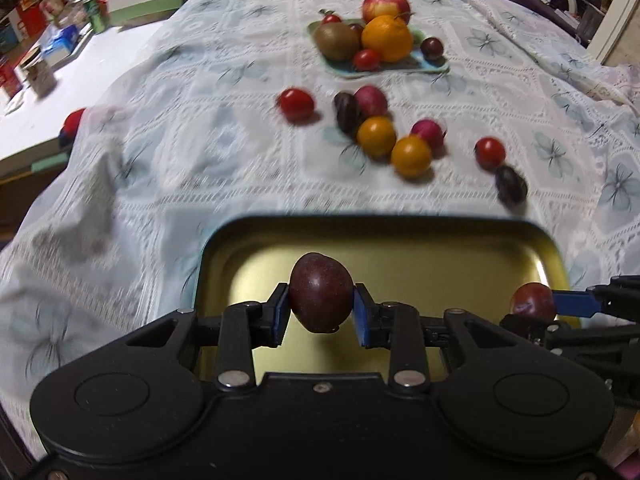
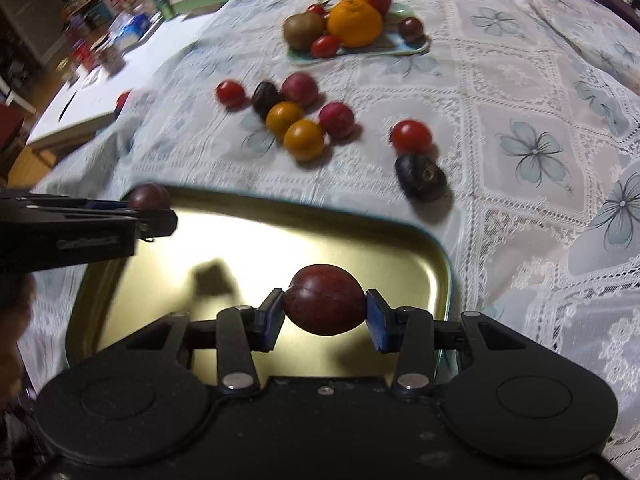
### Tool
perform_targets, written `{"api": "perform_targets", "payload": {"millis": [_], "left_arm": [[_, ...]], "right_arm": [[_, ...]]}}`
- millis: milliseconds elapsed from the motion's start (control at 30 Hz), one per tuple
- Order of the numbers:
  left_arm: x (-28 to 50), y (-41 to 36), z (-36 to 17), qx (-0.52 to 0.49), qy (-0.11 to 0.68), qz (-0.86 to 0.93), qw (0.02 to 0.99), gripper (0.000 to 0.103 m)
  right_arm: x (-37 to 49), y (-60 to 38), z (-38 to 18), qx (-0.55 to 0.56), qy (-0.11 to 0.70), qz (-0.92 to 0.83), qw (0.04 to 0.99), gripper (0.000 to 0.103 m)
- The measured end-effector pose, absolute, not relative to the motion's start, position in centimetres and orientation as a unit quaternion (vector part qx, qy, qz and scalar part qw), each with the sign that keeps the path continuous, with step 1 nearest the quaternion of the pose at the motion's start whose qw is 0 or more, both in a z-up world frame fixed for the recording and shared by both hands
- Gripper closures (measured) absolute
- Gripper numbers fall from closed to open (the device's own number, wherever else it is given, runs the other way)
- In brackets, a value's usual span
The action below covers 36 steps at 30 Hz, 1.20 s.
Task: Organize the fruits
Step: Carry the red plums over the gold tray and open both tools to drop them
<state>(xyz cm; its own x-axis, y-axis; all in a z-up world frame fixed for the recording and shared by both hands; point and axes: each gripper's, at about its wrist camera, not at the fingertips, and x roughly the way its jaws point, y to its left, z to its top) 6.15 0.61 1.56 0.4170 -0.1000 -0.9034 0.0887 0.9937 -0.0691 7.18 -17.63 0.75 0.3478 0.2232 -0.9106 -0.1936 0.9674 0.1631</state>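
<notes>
My left gripper (image 1: 321, 306) is shut on a dark purple plum (image 1: 321, 291) and holds it above the gold metal tray (image 1: 400, 240). My right gripper (image 2: 325, 314) is shut on a dark red plum (image 2: 325, 305) above the same tray (image 2: 280, 240). Each gripper shows in the other's view, the right gripper (image 1: 534, 301) at the tray's right side, the left gripper (image 2: 149, 200) at its far left corner. Loose cherry tomatoes, orange fruits, radish-red fruits and dark plums (image 1: 376, 128) lie on the cloth beyond the tray.
A pale green plate (image 1: 424, 65) at the back holds an apple, an orange, a kiwi and small fruits. A lace tablecloth (image 1: 200, 140) covers the table. A white side table (image 1: 40, 112) with boxes and cans stands on the left.
</notes>
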Motion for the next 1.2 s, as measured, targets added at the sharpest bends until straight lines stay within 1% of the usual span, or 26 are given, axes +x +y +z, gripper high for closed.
{"api": "perform_targets", "payload": {"millis": [267, 467, 633, 900, 1200], "left_arm": [[4.1, 1.1, -0.4, -0.013, 0.543, -0.051, 0.838, 0.062], [3.7, 1.1, -1.3, -0.013, 0.552, -0.046, 0.832, 0.062], [3.4, 1.0, -1.4, -0.005, 0.556, -0.048, 0.830, 0.061], [3.1, 1.3, -0.3, -0.019, 0.541, -0.057, 0.839, 0.061], [2.9, 0.8, -0.1, -0.010, 0.537, -0.056, 0.842, 0.061]], "right_arm": [[5.3, -17.1, -1.4, 0.005, 0.562, 0.145, 0.814, 0.059], [5.0, -16.7, -1.5, -0.005, 0.552, 0.142, 0.821, 0.059], [4.8, -16.5, -1.2, -0.015, 0.546, 0.141, 0.826, 0.059], [4.9, -16.4, -1.8, -0.009, 0.561, 0.146, 0.815, 0.058], [4.7, -16.5, -1.1, -0.003, 0.551, 0.149, 0.821, 0.057]]}}
